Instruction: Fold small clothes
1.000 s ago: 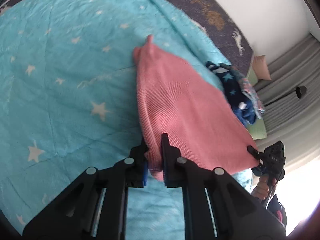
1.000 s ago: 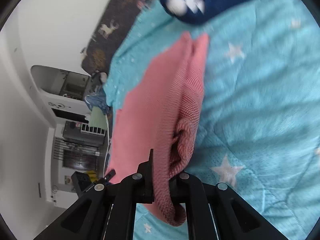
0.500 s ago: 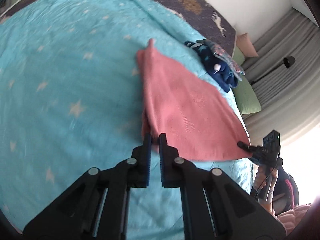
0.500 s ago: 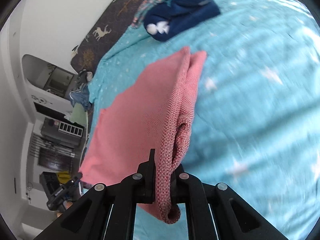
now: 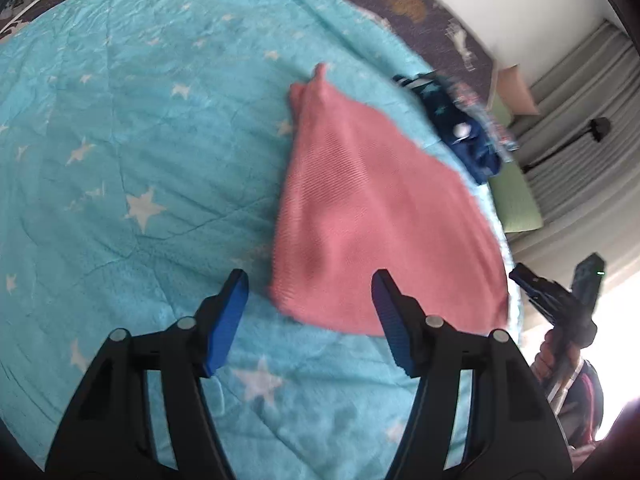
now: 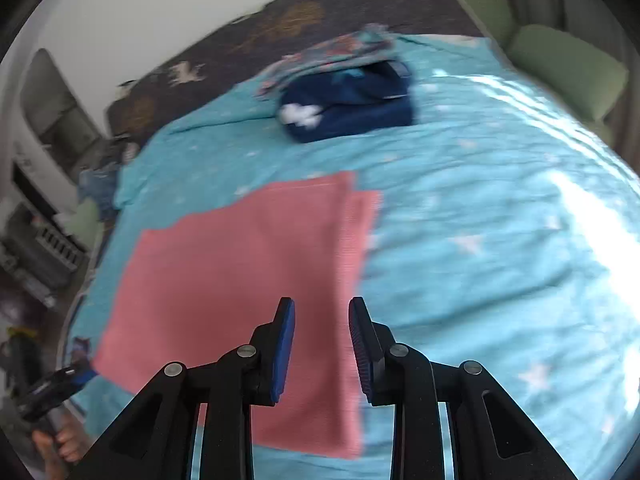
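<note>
The pink knit garment (image 5: 372, 216) lies folded on the star-printed turquoise bed cover (image 5: 132, 128), filling the centre and right of the left wrist view and the lower left-centre of the right wrist view, with a doubled edge showing along its right side there. Both claws have just been opening: the left claw (image 5: 310, 312) stands spread wide with the garment's near corner lying between its fingers but not pinched, and the right claw (image 6: 321, 344) is parted more narrowly above the cloth, nothing pressed between its pads. The likely trouble from here is the fold coming undone — the knit looks soft and the layers along that doubled edge sit slightly offset, so a fingertip that drags across the top layer while pulling away could tug it askew or flip a corner back. A careless regrasp could also pinch the bed cover together with the garment, since the quilt looks loose and wrinkled beneath it. Both views are smeared by motion, so exactly how flat the layers lie cannot be told. Further back, toward the upper right in the left wrist view, a dark blue garment (image 6: 352, 108) rests on a patterned one (image 6: 340, 50) near the head of the bed — well apart from the pink piece and not in the way. The bed surface beside the pink fold is otherwise free.
</note>
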### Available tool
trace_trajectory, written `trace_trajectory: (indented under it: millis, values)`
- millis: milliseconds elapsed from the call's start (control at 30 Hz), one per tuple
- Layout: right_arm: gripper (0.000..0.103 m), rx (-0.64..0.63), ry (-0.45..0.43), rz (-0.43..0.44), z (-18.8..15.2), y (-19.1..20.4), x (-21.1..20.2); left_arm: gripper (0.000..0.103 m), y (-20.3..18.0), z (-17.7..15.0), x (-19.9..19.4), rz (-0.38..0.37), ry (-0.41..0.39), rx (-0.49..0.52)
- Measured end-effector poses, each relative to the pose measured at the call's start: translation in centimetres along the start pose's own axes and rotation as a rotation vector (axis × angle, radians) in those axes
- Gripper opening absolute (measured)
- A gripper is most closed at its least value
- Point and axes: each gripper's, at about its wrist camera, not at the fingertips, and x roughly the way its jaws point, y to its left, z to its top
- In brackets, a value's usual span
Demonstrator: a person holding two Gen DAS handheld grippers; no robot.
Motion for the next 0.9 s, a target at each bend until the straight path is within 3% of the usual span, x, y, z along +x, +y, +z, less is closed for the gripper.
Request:
trace_trajectory:
  millis: [33,67,133,167,267,367,400,467,533,700,767,800,833,867,900]
  values:
    - [0.028,-0.013,0.031,0.030,-0.2,0.6,0.9,0.022,0.2,0.0,0.6,0.012,0.011,0.002]
    - [0.026,-0.030,0.067,0.021,-0.5,0.9,1.9,0.013,0.4,0.0,0.9,0.012,0.022,0.004]
    - [0.018,-0.047,0.120,-0.112,-0.7,0.3,4.2,0.012,0.7,0.0,0.8,0.016,0.013,0.005]
    - [0.000,-0.035,0.129,-0.161,-0.9,-0.5,4.8,0.012,0.4,0.0,0.5,0.034,0.001,0.021]
    - [0.000,0.044,0.119,-0.120,-0.3,-1.7,4.0,0.011,-0.6,0.1,0.1,0.084,-0.002,0.091]
    - [0.005,-0.059,0.063,-0.200,0.3,0.2,2.6,0.014,-1.9,0.2,-0.4,0.108,-0.017,0.150]
    - [0.006,-0.088,0.048,-0.203,0.1,0.5,2.2,0.019,-2.0,0.3,-0.5,0.112,-0.026,0.161]
    - [0.010,-0.117,0.032,-0.170,0.6,1.7,2.2,0.056,-2.3,0.6,-0.4,0.140,-0.040,0.164]
    - [0.014,-0.115,0.037,-0.141,0.5,2.0,2.4,0.060,-2.2,0.8,0.1,0.159,-0.032,0.155]
    - [0.014,-0.093,0.121,-0.215,0.3,2.0,5.7,0.060,-2.1,0.3,1.1,0.153,0.008,0.141]
    - [0.014,-0.047,0.129,-0.181,0.3,1.2,6.2,0.057,-2.3,0.0,1.1,0.160,0.004,0.160]
    - [0.014,-0.018,0.125,-0.157,0.3,0.7,5.8,0.050,-2.5,-0.1,1.0,0.156,0.000,0.176]
    - [0.014,-0.004,0.127,-0.146,0.4,0.6,5.5,0.028,-2.7,-0.2,1.0,0.150,-0.005,0.181]
    - [0.014,0.002,0.126,-0.140,0.5,0.7,5.2,0.016,-2.8,-0.1,1.0,0.150,-0.005,0.176]
    - [0.015,-0.012,0.118,-0.146,0.7,1.1,4.9,0.015,-2.8,0.0,0.9,0.144,-0.009,0.168]
